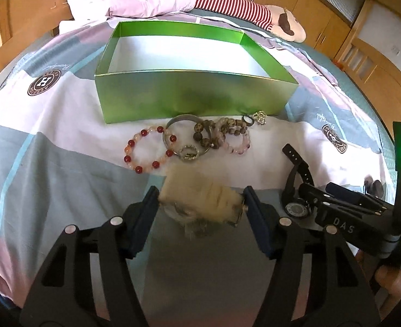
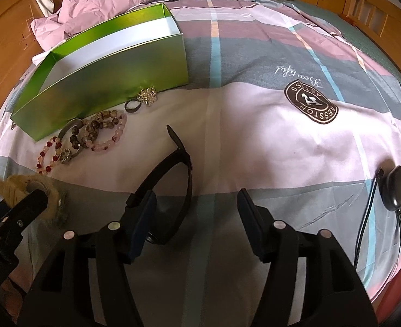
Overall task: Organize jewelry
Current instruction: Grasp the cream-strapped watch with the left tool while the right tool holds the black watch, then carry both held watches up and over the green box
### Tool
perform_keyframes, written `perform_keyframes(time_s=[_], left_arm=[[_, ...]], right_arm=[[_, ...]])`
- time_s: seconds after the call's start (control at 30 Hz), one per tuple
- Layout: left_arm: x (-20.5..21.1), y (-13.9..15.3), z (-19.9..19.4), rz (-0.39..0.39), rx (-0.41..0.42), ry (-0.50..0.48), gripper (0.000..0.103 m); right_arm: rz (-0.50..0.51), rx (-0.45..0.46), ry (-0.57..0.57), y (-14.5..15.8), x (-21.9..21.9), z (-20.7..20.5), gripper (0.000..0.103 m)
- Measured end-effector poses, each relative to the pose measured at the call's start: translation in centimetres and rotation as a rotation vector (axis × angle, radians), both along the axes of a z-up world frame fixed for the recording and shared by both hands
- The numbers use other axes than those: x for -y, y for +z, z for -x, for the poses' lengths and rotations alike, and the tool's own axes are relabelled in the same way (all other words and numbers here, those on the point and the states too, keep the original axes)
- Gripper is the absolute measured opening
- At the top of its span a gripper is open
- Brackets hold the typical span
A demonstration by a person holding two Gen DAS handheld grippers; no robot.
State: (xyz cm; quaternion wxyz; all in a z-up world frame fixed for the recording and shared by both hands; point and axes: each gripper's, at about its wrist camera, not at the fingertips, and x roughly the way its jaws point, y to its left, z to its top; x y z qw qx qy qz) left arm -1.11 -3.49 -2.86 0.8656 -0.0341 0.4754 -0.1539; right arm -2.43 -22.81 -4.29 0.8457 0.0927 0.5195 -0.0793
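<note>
Low in the left wrist view, the left gripper [image 1: 200,207] has its two fingers set wide, with a blurred, furry beige piece [image 1: 200,200] lying between them and reaching from one pad to the other; whether the pads actually press it cannot be told. Just beyond, toward the middle of the frame, a red and pale bead bracelet [image 1: 148,150], a metal bangle [image 1: 185,133], a brown bead bracelet [image 1: 214,130] and a pink bead bracelet [image 1: 237,141] lie clustered and overlapping on the bedsheet [image 1: 64,136], with a dark ring [image 1: 247,121] and a small sparkly piece [image 1: 259,117] at the foot of the green box [image 1: 195,95]. That box stands open in the upper middle, its white floor bare. At the lower right, the right gripper [image 1: 317,193] comes in beside a black watch [image 1: 295,188]. Low in the right wrist view, the right gripper [image 2: 197,204] stands wide apart and grips nothing; the watch [image 2: 178,169] curls by the left finger [image 2: 141,212], its strap looping up toward the frame's centre. A black round device with a cable [image 2: 395,188] sits at the right edge.
</note>
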Motion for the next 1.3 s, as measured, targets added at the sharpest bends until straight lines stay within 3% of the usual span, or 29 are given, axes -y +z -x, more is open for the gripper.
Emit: perform_keyframes(time_s=[0.33, 0.37, 0.43, 0.47, 0.53, 0.7, 1.0, 1.03, 1.1, 1.13, 1.3], left_arm=[[-0.2, -0.7, -0.2, -0.023, -0.023, 0.008, 0.064], [-0.2, -0.7, -0.2, -0.022, -0.024, 0.007, 0.064], [-0.2, -0.8, -0.3, -0.022, -0.031, 0.009, 0.065], [-0.3, -0.9, -0.4, -0.021, -0.037, 0.011, 0.065], [-0.4, -1.1, -0.5, -0.013, -0.052, 0.017, 0.064], [-0.7, -1.7, -0.8, 0.026, -0.101, 0.025, 0.066], [0.2, -2.3, -0.9, 0.041, -0.134, -0.009, 0.083], [0.3, -2.6, -0.9, 0.032, -0.143, -0.008, 0.082], [0.4, -2.9, -1.0, 0.010, -0.148, 0.002, 0.069], [0.3, -3.0, -1.1, 0.008, -0.149, 0.011, 0.058], [-0.1, -2.8, -1.2, 0.035, -0.141, 0.019, 0.034]], right_arm=[[0.047, -0.007, 0.038, -0.4, -1.1, -0.9, 0.060], [0.048, -0.009, 0.042, -0.6, -1.2, -0.9, 0.056], [0.031, -0.018, 0.056, -0.9, -1.4, -1.1, 0.023], [0.023, -0.020, 0.060, -1.0, -1.4, -1.1, 0.022], [0.034, -0.009, 0.063, -0.8, -1.5, -1.0, 0.007], [0.009, 0.001, 0.052, -0.6, -1.0, -0.7, 0.004], [-0.029, 0.002, 0.050, -0.9, -0.7, -0.4, 0.004], [-0.032, 0.003, 0.051, -1.0, -0.7, -0.4, 0.004], [-0.037, 0.005, 0.052, -1.1, -0.8, -0.3, 0.004], [-0.039, 0.006, 0.053, -1.0, -0.8, -0.3, 0.004], [-0.055, 0.015, 0.057, -0.9, -0.7, -0.2, 0.004]])
